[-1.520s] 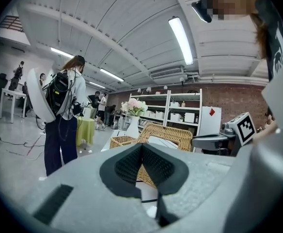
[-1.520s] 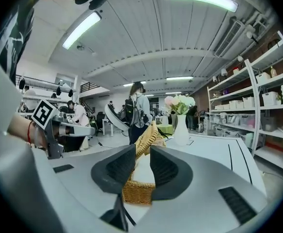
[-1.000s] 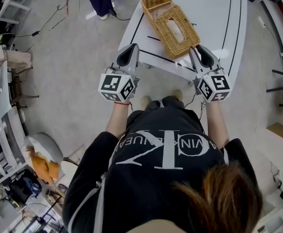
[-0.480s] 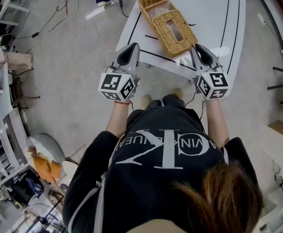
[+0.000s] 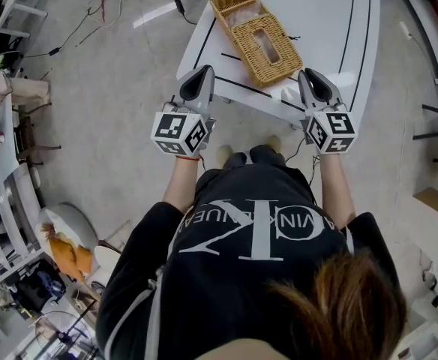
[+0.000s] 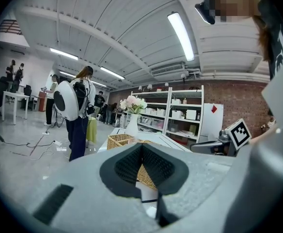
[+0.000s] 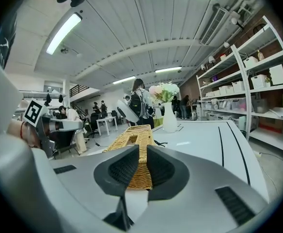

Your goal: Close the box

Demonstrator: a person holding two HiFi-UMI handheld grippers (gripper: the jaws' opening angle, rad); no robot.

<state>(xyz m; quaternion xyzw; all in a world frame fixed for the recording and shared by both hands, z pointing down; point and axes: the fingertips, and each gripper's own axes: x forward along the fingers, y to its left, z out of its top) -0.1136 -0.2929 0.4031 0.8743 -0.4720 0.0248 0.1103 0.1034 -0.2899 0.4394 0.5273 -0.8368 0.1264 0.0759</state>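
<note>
A woven wicker box [image 5: 262, 47] lies on the white table [image 5: 331, 28], with a slotted lid on its near part and an open compartment [image 5: 234, 2] at its far end. Both grippers hover at the table's near edge, short of the box. My left gripper [image 5: 198, 77] is off the table's left corner, its tips together and nothing in them [image 6: 142, 145]. My right gripper [image 5: 313, 79] points at the box [image 7: 136, 140]. Its jaws are closing, a narrow gap is left [image 7: 142, 147], and nothing is between them.
A white vase of flowers [image 7: 169, 115] stands at the table's far end. Cables [image 5: 106, 6] run over the floor to the left. Shelving and clutter [image 5: 9, 201] line the left side, and shelves [image 7: 267, 81] the right. People stand in the background [image 6: 78, 110].
The person standing beyond the table's far end has left the head view. Both grippers stay at the near edge, and the box sits slightly further up in the picture.
</note>
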